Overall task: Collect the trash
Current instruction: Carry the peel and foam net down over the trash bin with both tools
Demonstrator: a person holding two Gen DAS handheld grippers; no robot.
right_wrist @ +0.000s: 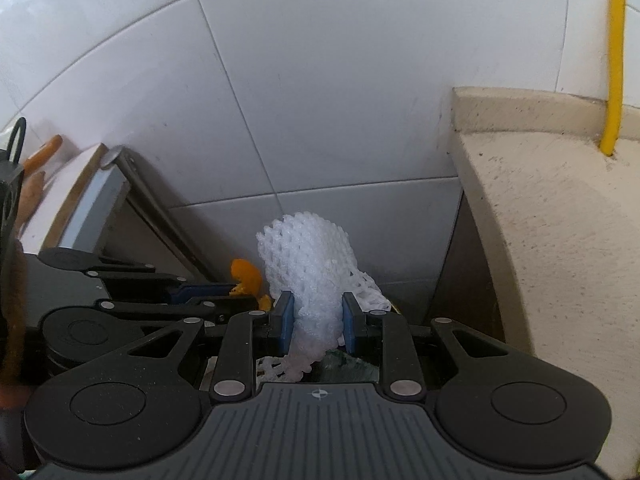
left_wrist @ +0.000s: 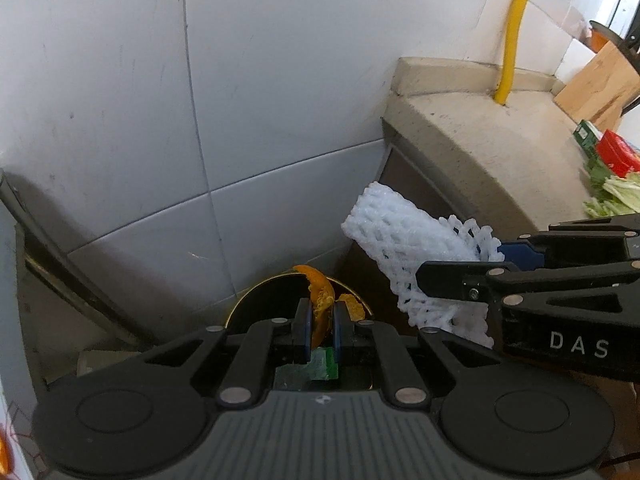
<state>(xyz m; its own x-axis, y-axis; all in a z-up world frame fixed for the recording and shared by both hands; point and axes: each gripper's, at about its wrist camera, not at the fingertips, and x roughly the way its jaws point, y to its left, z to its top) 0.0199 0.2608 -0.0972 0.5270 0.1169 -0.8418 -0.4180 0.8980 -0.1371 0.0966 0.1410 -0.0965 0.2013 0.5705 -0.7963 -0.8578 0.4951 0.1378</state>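
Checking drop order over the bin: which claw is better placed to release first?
Probably left. The left claw holds the orange peel right above the bin's rim; the right claw, gripping the foam net, sits off to the side.

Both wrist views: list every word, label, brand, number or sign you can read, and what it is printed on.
"DAS": white letters on the black body of the right tool, seen in the left wrist view; the word may run on past the frame edge.
Red package and green package on the countertop: printing too small and blurred to read.
Right wrist view: no readable text.
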